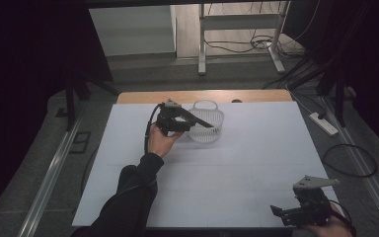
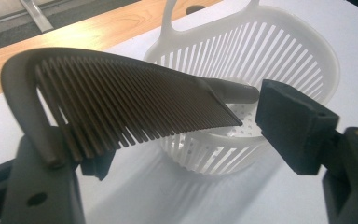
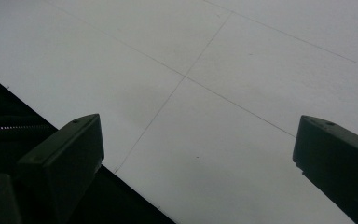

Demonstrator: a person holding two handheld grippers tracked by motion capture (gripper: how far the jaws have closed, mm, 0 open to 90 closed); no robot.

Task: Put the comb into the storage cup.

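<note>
Left gripper [image 2: 177, 140] jaws apart, comb [image 2: 121, 102] lying loose against the left jaw, right pad clear of it; comb's long axis runs from that jaw out over the white slotted basket [image 2: 279, 60], handle tip resting inside; basket sits near the worktop's [image 1: 237, 173] far edge; right gripper [image 3: 196, 154] wide open, holding nothing, at the near right corner; dim room, cables on floor.
</note>
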